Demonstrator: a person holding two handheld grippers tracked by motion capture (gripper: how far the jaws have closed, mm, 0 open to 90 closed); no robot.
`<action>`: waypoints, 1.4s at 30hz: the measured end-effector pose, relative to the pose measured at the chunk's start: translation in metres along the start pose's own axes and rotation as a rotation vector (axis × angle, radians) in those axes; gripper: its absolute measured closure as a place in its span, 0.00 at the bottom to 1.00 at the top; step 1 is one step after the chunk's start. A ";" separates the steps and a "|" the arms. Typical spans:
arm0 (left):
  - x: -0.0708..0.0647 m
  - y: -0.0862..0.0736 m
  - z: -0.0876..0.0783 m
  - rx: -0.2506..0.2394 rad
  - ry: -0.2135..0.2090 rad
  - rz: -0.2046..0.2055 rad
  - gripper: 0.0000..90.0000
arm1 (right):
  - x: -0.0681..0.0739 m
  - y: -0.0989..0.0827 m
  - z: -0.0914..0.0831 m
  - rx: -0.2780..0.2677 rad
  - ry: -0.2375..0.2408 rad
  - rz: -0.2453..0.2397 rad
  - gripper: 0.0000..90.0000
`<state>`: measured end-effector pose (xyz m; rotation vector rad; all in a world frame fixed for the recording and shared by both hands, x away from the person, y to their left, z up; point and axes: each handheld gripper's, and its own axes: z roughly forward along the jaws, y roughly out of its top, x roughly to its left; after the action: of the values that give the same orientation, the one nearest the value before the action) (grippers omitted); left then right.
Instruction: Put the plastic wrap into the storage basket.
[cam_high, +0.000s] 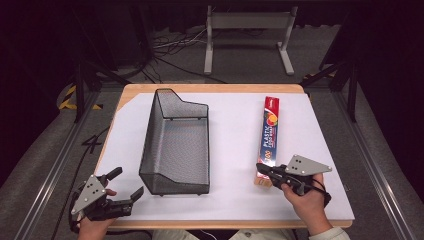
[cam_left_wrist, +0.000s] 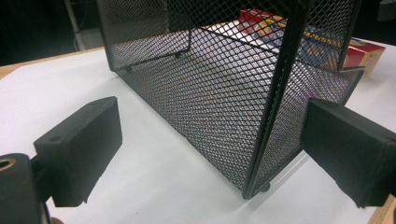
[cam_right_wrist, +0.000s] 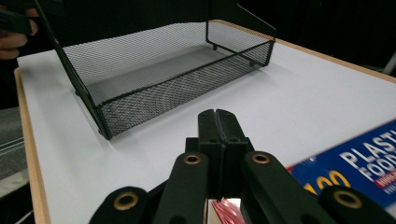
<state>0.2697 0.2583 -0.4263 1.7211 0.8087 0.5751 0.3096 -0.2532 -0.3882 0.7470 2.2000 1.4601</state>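
The work in hand appeared to be placing the plastic wrap box (cam_high: 270, 137) into the mesh basket (cam_high: 176, 150). The box lay flat on the white sheet covering the counter (cam_high: 230, 210), to the right of the basket and well apart from it, its long axis running away from the person.

The right gripper (cam_high: 264, 170) sat at the near end of the box. In the right gripper view its fingers (cam_right_wrist: 217, 128) were pressed together with no gap between them, and the box's near end showed just below and beside them. Whether a thin flap or edge of the box was pinched between them could not be determined; no firm hold on the box was evident.

The left gripper (cam_high: 127, 185) rested at the near left corner of the counter, its fingers (cam_left_wrist: 81, 149) spread wide. They faced the basket's near corner without touching it.

Judgement: the step was the approach to, or first contact with, the box. The next move would call for a secure hold on the box's near end, then a lift and carry leftward over the basket's rim. The left gripper was placed to steady the basket if needed.

Container: the mesh basket stood upright and was empty.
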 end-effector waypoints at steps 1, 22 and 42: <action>0.000 0.000 0.000 0.001 0.000 0.001 0.07 | 0.001 0.002 0.003 -0.005 0.011 0.002 1.00; 0.001 0.000 0.000 0.005 0.009 0.000 0.07 | 0.001 -0.007 0.034 0.128 -0.027 0.052 1.00; 0.001 0.000 -0.001 0.001 0.006 -0.001 0.07 | 0.017 -0.020 0.052 0.297 -0.101 0.067 1.00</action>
<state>0.2697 0.2594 -0.4266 1.7207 0.8136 0.5792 0.3225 -0.2116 -0.4267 0.9763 2.3599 1.1088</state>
